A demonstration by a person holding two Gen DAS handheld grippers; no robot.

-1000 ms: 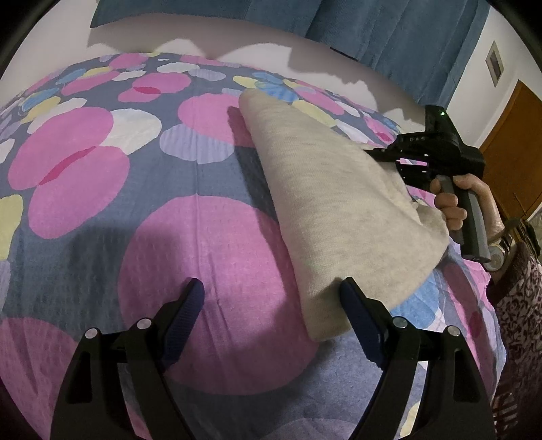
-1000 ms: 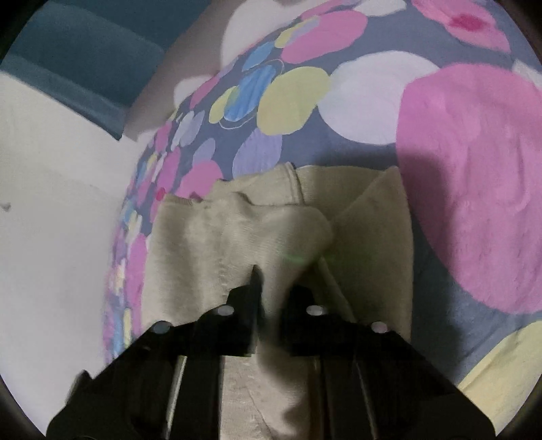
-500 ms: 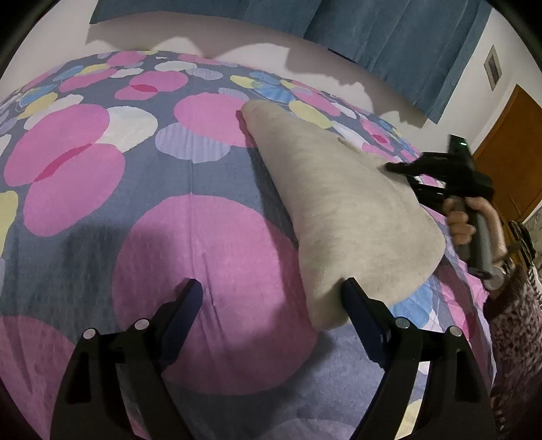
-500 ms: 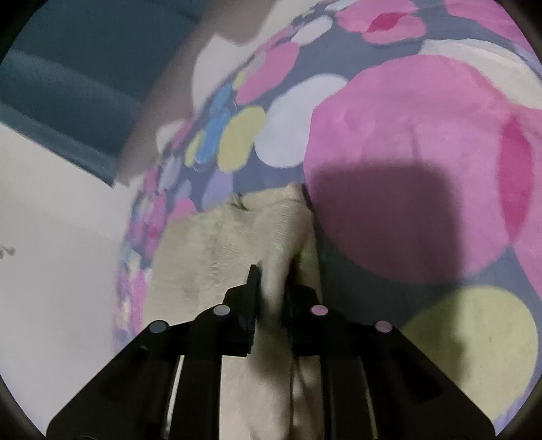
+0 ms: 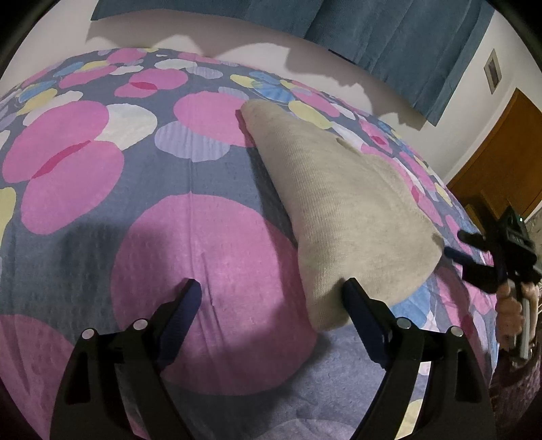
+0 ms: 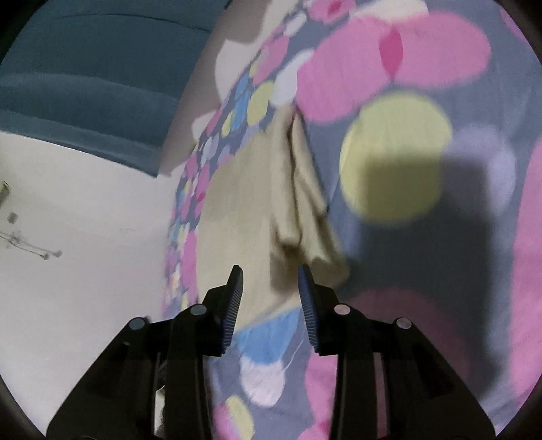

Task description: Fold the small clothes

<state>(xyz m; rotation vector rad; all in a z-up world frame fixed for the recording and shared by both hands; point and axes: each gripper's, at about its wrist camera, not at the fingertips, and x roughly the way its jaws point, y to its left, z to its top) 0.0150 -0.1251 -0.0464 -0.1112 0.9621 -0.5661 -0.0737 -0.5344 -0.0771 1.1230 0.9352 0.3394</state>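
A beige knit garment point(image 5: 338, 210) lies folded into a long strip on the flowered bedspread point(image 5: 101, 189). My left gripper point(image 5: 271, 294) is open and empty, low over the bed, its right finger touching the garment's near end. My right gripper point(image 5: 457, 243) shows at the right edge of the left wrist view, just off the garment's right corner. In the right wrist view that gripper point(image 6: 269, 281) is open and empty, with the garment's point(image 6: 244, 203) loose folded edge lying just beyond its fingertips.
The bedspread point(image 6: 423, 169) covers the whole bed. A white wall point(image 5: 237, 37) and blue curtain point(image 5: 389, 30) stand behind it. A brown wooden door point(image 5: 501, 162) is at the right. The person's hand point(image 5: 508, 304) holds the right gripper's handle.
My right gripper has let go of the garment's edge, opened, and pulled back to the right. The garment now lies flat. My left gripper has hardly moved.
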